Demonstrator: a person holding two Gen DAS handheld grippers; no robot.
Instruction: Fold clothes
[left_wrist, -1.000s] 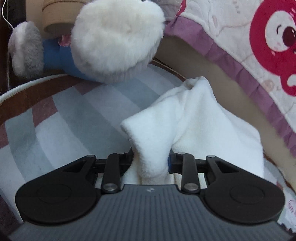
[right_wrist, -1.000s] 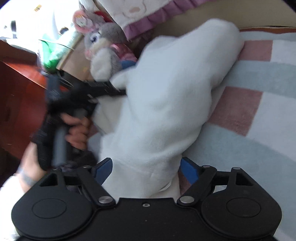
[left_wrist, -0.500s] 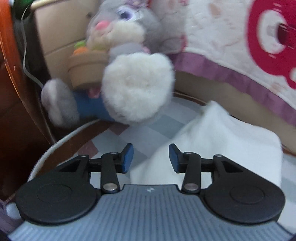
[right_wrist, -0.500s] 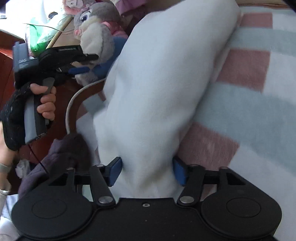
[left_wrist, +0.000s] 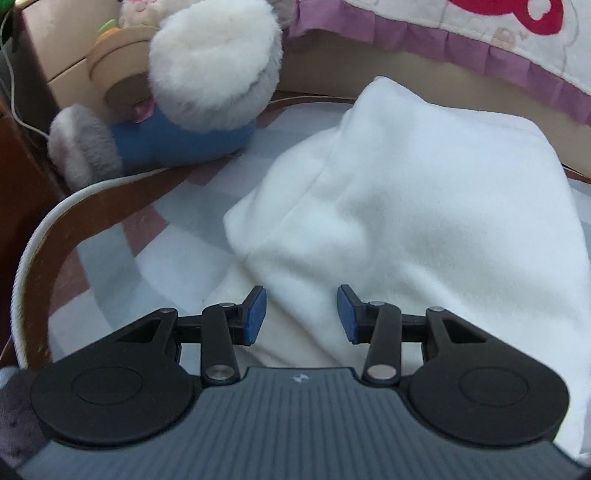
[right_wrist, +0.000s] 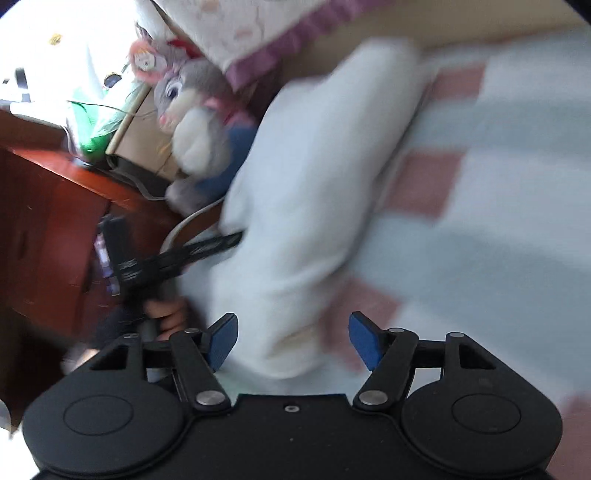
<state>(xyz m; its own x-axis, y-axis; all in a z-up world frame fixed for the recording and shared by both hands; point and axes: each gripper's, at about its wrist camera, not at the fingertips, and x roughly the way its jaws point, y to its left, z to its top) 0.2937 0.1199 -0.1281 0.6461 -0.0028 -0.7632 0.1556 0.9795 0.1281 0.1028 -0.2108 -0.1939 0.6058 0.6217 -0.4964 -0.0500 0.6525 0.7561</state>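
A white fleece garment (left_wrist: 424, 206) lies folded in a long bundle on the striped pink, grey and white bedspread (left_wrist: 110, 280). My left gripper (left_wrist: 301, 314) hovers over the garment's near left edge, open, with cloth under the gap and neither pad pressing on it. In the right wrist view the garment (right_wrist: 317, 192) stretches away from my right gripper (right_wrist: 293, 341). Its jaws are opening, and the garment's near end lies loose between the blue pads (right_wrist: 221, 341). The left gripper (right_wrist: 207, 247) also shows there at the bundle's left side, held by a hand (right_wrist: 166, 314).
A grey and white plush rabbit (left_wrist: 192, 96) in blue sits at the bed's far left corner. Behind the garment lies a quilt with a purple frill (left_wrist: 480, 51). A brown wooden bed rim with a white cord (left_wrist: 44, 229) curves along the left. A red-brown cabinet (right_wrist: 55, 221) stands beside the bed.
My left gripper let go of the white fold it pinched, drew back, then came down over the garment's edge. My right gripper narrowed around the garment's end, then widened; the bundle settled flatter.
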